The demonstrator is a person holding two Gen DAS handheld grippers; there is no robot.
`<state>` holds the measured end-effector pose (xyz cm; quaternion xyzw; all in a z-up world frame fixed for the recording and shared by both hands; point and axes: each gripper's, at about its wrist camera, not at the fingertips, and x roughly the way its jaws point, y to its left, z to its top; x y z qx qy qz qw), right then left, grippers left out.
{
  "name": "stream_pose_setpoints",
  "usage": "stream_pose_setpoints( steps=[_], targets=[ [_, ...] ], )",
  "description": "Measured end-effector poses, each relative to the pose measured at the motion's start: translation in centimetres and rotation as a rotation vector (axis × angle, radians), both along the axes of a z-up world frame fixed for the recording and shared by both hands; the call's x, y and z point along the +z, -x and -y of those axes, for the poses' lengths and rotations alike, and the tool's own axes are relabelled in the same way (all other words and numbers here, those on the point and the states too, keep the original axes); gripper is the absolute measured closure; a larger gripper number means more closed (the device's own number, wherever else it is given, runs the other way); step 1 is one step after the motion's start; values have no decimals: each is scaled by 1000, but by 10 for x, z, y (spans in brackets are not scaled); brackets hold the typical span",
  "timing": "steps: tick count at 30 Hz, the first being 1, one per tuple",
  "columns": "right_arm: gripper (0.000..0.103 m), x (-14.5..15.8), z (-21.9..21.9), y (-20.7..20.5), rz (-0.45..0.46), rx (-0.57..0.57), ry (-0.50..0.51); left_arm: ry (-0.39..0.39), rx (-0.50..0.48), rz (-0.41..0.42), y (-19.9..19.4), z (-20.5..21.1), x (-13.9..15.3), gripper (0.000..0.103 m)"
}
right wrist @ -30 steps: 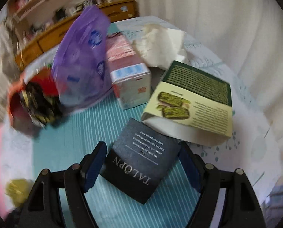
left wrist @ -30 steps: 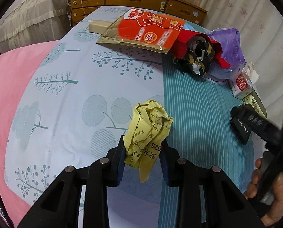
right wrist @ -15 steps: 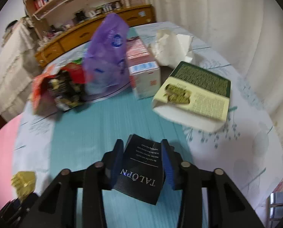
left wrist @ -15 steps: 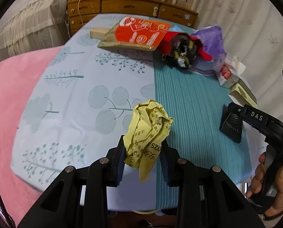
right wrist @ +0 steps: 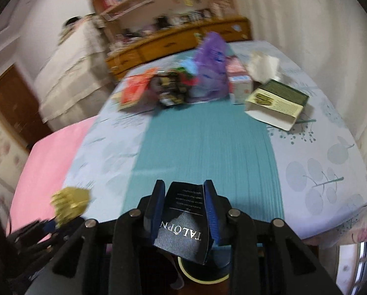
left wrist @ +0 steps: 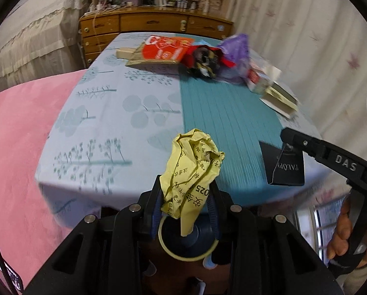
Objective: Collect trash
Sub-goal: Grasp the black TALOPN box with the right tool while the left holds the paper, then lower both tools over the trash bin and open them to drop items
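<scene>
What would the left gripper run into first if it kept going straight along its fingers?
Likely nothing soon: the left gripper, shut on the crumpled yellow paper, points over the table. Bare cloth lies ahead; the red-and-black snack bag lies far off on that line. Depth is unclear.

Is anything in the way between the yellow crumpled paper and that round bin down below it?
Nothing visible. The left gripper holds the yellow crumpled paper past the table edge, right above the round bin. Only open air shows between the paper's hanging tip and the bin's dark opening.
</scene>
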<state>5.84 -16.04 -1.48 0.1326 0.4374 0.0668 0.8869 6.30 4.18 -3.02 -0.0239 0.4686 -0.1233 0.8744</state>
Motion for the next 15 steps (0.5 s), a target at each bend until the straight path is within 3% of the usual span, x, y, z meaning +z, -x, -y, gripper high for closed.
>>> stream_pose_setpoints(
  steps=[7, 15],
  targets=[
    [71, 8, -25, 65, 63, 149, 53, -11, -86, -27, 54, 6, -19, 72],
    [70, -41, -34, 92, -8, 198, 80, -28, -128, -97, 78, 14, -69, 72]
  ],
)
